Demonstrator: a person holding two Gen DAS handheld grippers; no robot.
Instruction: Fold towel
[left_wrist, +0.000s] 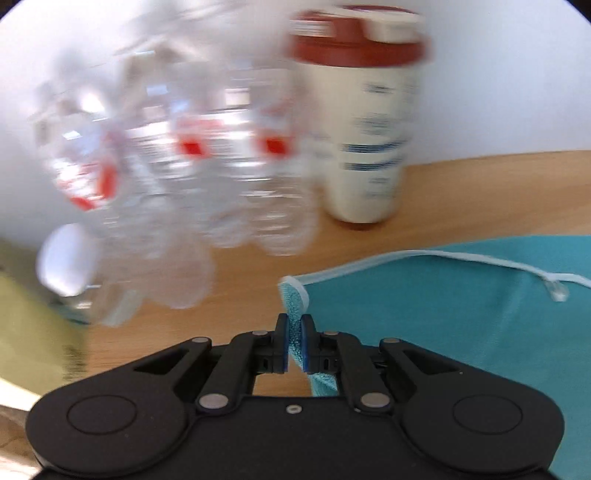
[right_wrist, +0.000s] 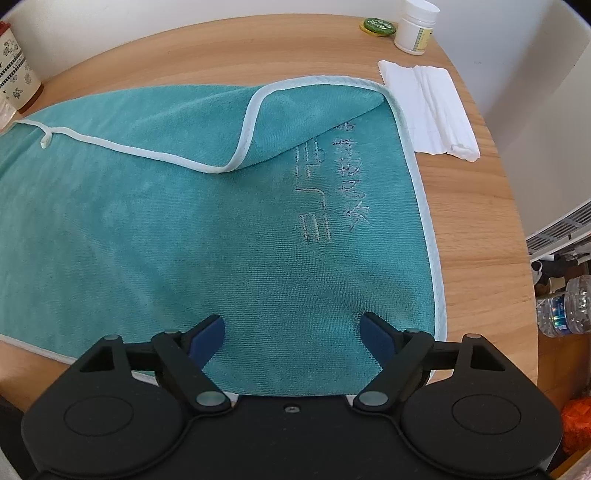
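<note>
A teal towel (right_wrist: 184, 229) with pale piping lies spread on the round wooden table (right_wrist: 480, 236). Its far right corner is folded back over the cloth, beside stitched lettering. My right gripper (right_wrist: 293, 334) hovers open over the towel's near right part, nothing between its blue pads. In the left wrist view the towel (left_wrist: 443, 314) reaches in from the right. My left gripper (left_wrist: 294, 325) is shut on the towel's white-edged corner, which stands up between the pads. A small hanging loop (left_wrist: 556, 290) sits on the far hem.
A pack of clear water bottles (left_wrist: 166, 166) and a cream canister with a red lid (left_wrist: 369, 122) stand close ahead of the left gripper. A folded white cloth (right_wrist: 432, 107), a white jar (right_wrist: 415, 26) and a green lid (right_wrist: 377, 26) lie at the table's far right. Bottles (right_wrist: 569, 306) stand on the floor to the right.
</note>
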